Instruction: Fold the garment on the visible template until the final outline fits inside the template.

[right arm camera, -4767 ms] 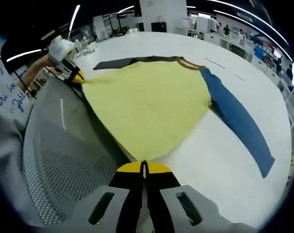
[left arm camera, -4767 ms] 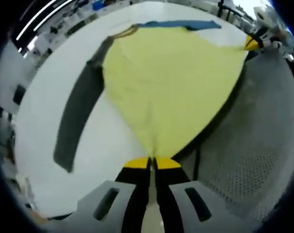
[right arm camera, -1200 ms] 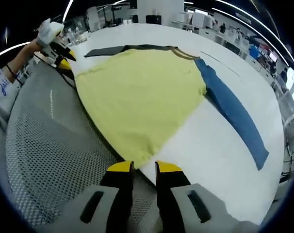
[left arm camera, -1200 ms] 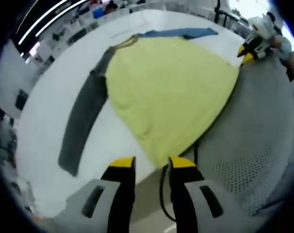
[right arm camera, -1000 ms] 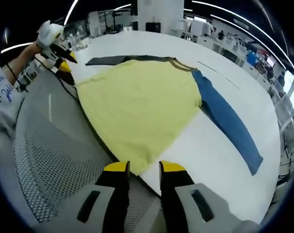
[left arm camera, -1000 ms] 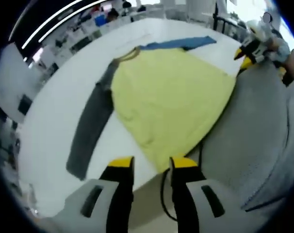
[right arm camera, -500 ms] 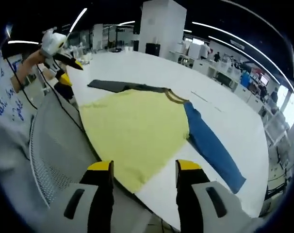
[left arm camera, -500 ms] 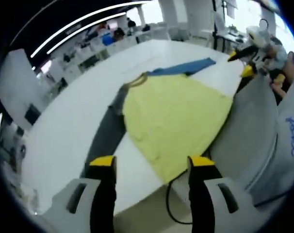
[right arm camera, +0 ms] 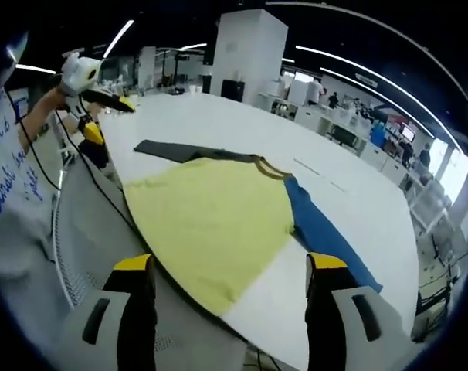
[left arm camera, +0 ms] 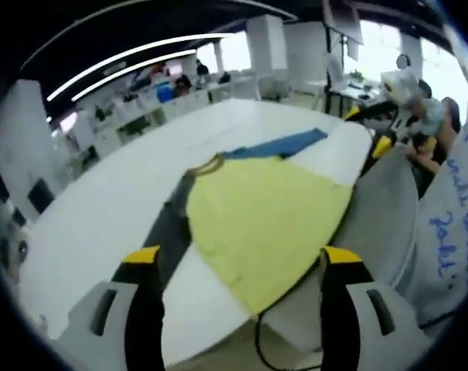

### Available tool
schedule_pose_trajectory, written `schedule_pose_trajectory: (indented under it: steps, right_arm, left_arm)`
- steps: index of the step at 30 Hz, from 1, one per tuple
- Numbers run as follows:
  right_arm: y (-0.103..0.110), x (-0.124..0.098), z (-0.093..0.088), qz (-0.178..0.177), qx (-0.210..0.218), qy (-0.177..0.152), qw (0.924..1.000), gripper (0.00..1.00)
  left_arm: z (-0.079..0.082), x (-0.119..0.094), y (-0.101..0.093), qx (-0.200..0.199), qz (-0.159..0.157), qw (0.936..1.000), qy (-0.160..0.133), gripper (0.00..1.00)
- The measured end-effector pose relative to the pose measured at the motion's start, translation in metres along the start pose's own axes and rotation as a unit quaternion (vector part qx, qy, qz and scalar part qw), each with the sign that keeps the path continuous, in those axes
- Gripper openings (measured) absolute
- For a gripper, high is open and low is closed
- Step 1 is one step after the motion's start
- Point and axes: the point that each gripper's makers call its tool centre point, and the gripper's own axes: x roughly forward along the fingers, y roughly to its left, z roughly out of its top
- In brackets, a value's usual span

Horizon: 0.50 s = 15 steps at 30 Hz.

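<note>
The garment (right arm camera: 211,216), a yellow shirt with one grey sleeve (right arm camera: 176,151) and one blue sleeve (right arm camera: 330,247), lies flat and unfolded on the white table (right arm camera: 218,116), its hem at the near edge where the table meets a grey mesh chair (right arm camera: 72,239). Both claws are spread wide and hold nothing: the left gripper (left arm camera: 242,255) hangs above the hem with the grey sleeve (left arm camera: 168,224) to its left, and the right gripper (right arm camera: 230,263) hangs over the opposite hem corner, with the blue sleeve stretching away on its right. No template outline is clear in either view, so judge the fold against the shirt's own body. The step in hand looks like starting the first fold, probably a sleeve. To do it well, bring each claw down on a single layer at a sleeve cuff or shoulder, close fully before lifting, carry the sleeve across the yellow body in one low sweep, and lay it without dragging the hem off the table edge
</note>
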Motion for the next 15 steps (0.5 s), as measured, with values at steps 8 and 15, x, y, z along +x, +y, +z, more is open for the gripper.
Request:
schedule_pose_trajectory:
  steps: [8, 15]
  right_arm:
    - [0.007, 0.0, 0.011, -0.024, 0.018, -0.016, 0.9994, 0.9]
    - [0.016, 0.003, 0.018, -0.044, 0.035, -0.026, 0.9981, 1.0]
  left_arm:
    - [-0.003, -0.008, -0.001, -0.021, -0.025, 0.9992, -0.021, 0.94]
    - [-0.002, -0.017, -0.005, -0.03, -0.053, 0.9969, -0.051, 0.99]
